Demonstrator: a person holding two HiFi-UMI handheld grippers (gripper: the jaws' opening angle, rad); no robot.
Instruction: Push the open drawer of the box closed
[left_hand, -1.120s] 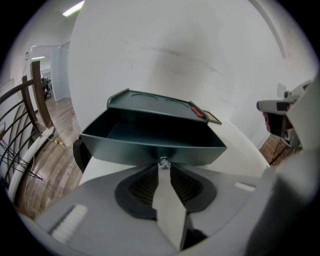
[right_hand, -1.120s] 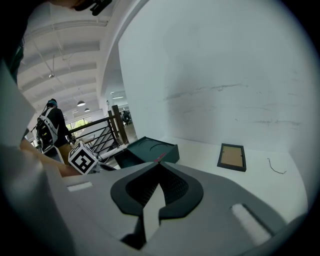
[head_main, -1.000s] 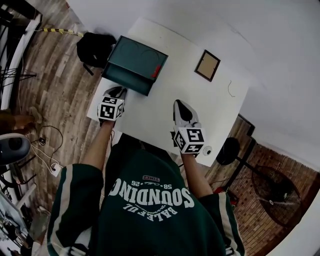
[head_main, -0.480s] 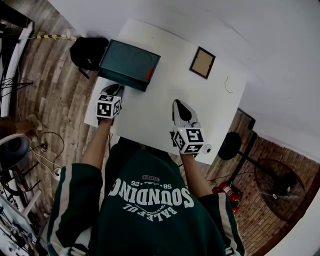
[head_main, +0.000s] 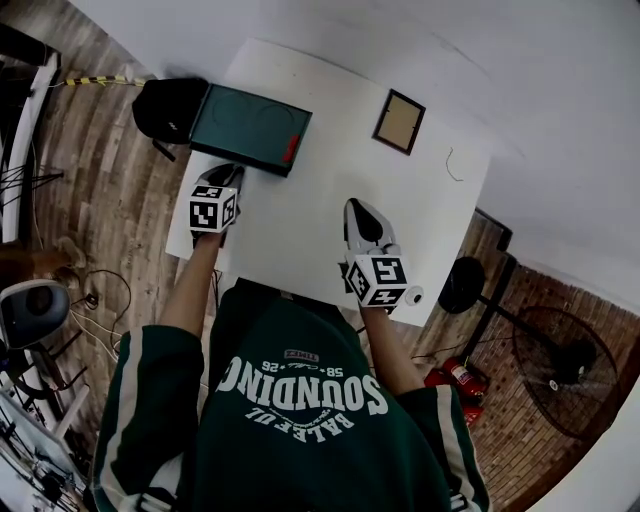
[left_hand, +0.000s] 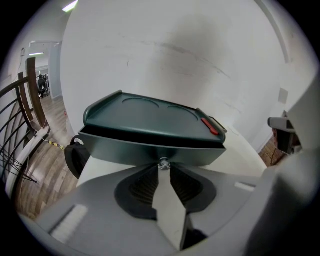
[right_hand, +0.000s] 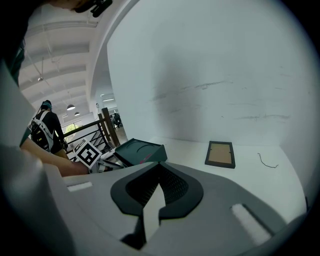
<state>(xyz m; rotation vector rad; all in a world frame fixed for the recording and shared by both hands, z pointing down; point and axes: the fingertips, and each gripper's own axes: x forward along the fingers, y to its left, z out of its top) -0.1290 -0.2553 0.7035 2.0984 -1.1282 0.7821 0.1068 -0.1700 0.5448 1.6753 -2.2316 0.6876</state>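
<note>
Honestly, the left gripper (left_hand: 162, 167) has its jaws nipped on the little knob (left_hand: 162, 163) mid-front of the drawer (left_hand: 145, 151), which sticks out a bit from the green box (head_main: 250, 125), with a dark gap showing under the lid. My worry is that nothing braces the box, so a shove could slide the whole thing back across the counter (head_main: 300, 230) instead of seating the drawer, or twist it if the push goes off-line. The box sits right at the counter's left edge, with a black bag (head_main: 160, 105) just past it, so there's no slack there. The right gripper (head_main: 358, 208), jaws clamped together on nothing, is well apart mid-counter with bare room around it. The picture frame (head_main: 400, 122) is way clear.
</note>
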